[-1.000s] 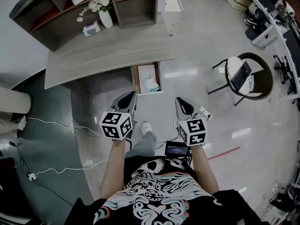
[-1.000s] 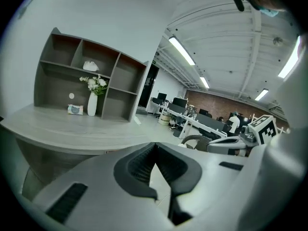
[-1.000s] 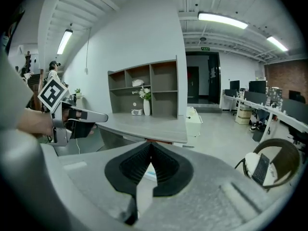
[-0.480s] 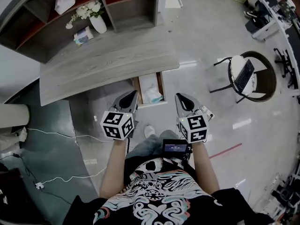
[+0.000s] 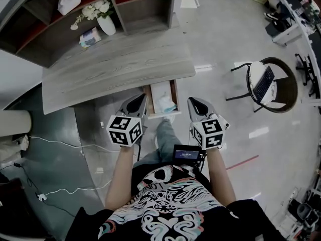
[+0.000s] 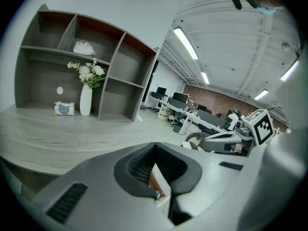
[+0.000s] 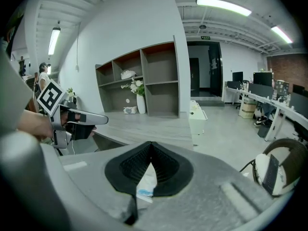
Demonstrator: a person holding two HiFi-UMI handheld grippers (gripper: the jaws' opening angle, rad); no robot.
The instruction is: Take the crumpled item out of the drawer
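Observation:
The wooden desk point(image 5: 115, 67) has one drawer point(image 5: 150, 95) pulled out under its front edge. A pale crumpled item point(image 5: 165, 104) lies inside at the drawer's near end. My left gripper point(image 5: 139, 101) hovers just left of the drawer front, jaws closed and empty. My right gripper point(image 5: 193, 105) is held to the drawer's right, also closed and empty. In the right gripper view, the crumpled item point(image 7: 144, 189), white with a blue patch, shows through the gap in the right gripper point(image 7: 149, 170). In the left gripper view, the left gripper point(image 6: 156, 174) points over the desk top.
A shelf unit point(image 5: 140, 6) stands behind the desk, with a vase of flowers point(image 5: 104, 21) and a tissue box point(image 5: 89, 35) in front of it. A chair with a laptop point(image 5: 266, 83) stands at the right. Cables point(image 5: 50, 133) trail over the floor at the left. My leg point(image 5: 161, 137) is below the drawer.
The person has stepped toward the desk, so the open drawer now lies right between the two gripper tips. Both grippers stay shut and empty.

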